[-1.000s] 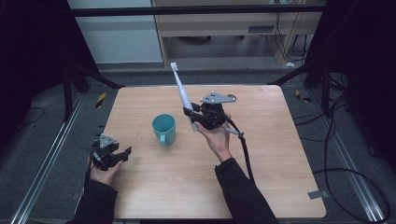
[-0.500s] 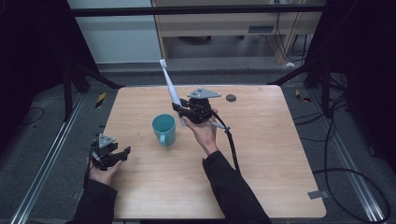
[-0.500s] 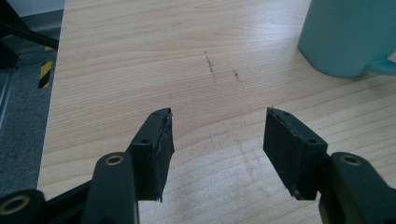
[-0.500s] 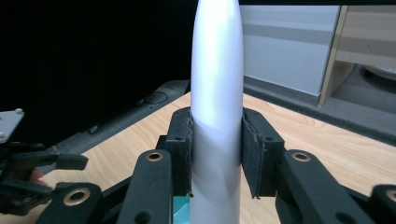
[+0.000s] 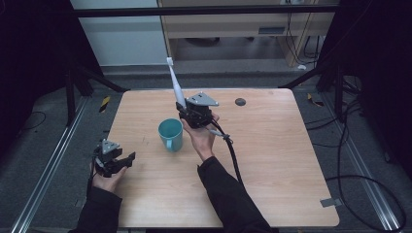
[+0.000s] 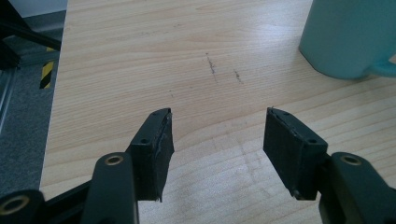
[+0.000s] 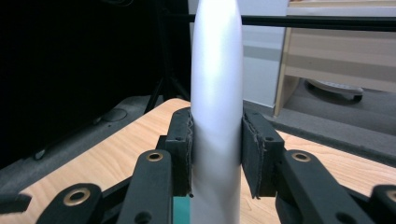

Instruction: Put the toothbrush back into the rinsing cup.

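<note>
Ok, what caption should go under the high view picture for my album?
Right hand-held gripper holds a white electric toothbrush up beside a teal mug on the wooden table.

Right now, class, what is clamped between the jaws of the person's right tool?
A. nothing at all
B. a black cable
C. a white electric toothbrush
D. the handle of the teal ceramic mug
C: in the right gripper view the pads of the right tool press on both sides of the white electric toothbrush, while the teal ceramic mug stands alone on the table.
</note>
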A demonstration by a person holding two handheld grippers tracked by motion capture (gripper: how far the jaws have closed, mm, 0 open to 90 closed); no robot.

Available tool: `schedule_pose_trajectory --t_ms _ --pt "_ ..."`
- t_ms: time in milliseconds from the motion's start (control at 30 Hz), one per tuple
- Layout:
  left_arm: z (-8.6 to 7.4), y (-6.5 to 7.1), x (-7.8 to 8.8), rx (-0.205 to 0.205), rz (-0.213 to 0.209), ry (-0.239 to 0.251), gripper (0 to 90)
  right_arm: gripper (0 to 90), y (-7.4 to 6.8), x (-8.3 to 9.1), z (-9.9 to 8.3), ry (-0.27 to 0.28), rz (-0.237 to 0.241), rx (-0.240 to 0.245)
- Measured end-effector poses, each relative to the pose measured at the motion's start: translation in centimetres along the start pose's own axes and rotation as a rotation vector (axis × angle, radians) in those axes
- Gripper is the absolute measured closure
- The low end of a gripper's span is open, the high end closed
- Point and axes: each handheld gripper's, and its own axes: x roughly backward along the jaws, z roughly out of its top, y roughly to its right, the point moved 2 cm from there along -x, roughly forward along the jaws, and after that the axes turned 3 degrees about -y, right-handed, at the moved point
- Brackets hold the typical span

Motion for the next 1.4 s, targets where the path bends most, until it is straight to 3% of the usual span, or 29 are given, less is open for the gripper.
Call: schedule_pose_trajectory --t_ms 267,667,1400 --pt "0.0 -0.1 0.1 0.005 0.002 0.003 42.1 66.4 -0.9 -0.9 -0.1 0.049 -0.060 -0.037" --pt "0.0 -0.1 0.1 0.006 0.004 0.004 42.2 66.4 -2.7 -2.7 -0.8 0.063 -0.050 -0.069" --pt "0.0 -0.1 0.0 0.005 0.008 0.005 42.1 66.2 -4.5 -5.0 -4.7 -0.029 -0.046 -0.027"
